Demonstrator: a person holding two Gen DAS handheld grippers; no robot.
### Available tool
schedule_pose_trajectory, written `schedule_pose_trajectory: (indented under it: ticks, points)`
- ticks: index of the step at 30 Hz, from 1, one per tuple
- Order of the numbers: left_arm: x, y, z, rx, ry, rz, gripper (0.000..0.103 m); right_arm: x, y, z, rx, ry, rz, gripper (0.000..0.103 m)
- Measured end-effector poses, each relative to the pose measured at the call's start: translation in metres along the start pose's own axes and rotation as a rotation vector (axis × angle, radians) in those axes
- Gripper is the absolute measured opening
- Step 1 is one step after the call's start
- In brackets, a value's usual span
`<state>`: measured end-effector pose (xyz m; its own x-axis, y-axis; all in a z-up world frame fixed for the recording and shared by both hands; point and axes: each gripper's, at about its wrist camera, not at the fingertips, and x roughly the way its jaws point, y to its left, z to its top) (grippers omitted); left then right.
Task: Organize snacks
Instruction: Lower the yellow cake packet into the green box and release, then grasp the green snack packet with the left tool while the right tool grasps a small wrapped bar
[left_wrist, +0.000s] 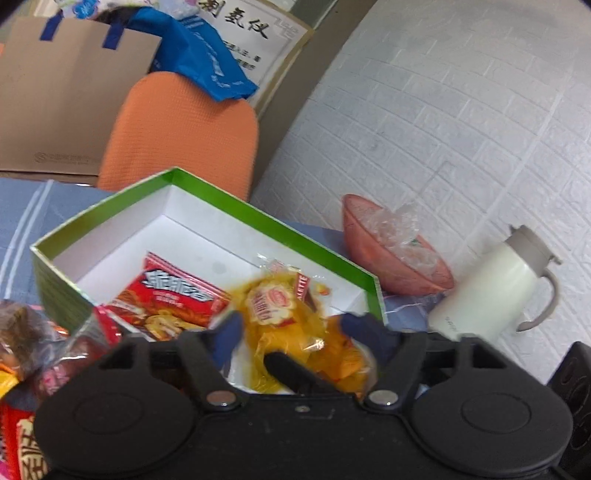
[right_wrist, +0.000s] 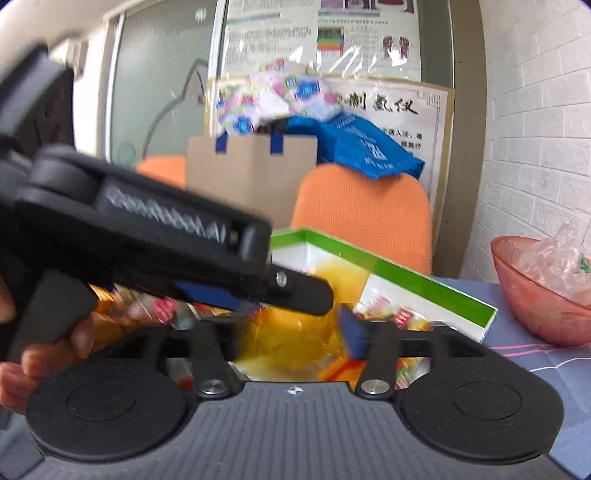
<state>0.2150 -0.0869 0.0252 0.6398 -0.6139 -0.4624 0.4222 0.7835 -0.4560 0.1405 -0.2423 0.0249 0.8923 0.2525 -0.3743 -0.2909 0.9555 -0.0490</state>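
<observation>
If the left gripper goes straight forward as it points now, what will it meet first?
Most likely the yellow snack bag, which lies between the open fingers of the left gripper; behind it is the box.

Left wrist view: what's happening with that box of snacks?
A person with tongs in each hand is filling the green-rimmed white cardboard box. The left tongs straddle a yellow transparent snack bag over the box, beside a red snack packet already inside. The right tongs are blurred, alongside the same bag.
</observation>
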Motion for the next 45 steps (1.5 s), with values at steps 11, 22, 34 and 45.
schedule_pose_trajectory:
  ticks: [11, 22, 34, 45]
  points:
    - [-0.067, -0.025, -0.015, 0.062, -0.051, 0.079, 0.103, -0.072, 0.016, -0.001, -0.077, -0.113, -0.051, 0.103]
    - [-0.133, -0.015, -0.095, -0.035, -0.063, 0.084, 0.103, -0.125, 0.038, -0.049, 0.043, -0.025, 0.125, 0.103]
    - [-0.114, -0.010, -0.134, 0.067, 0.046, 0.183, 0.099, -0.129, 0.020, -0.078, 0.081, 0.124, 0.005, 0.103]
    - [-0.129, 0.000, -0.145, 0.058, 0.060, 0.201, 0.088, -0.071, 0.033, -0.047, 0.141, 0.160, 0.138, 0.103]
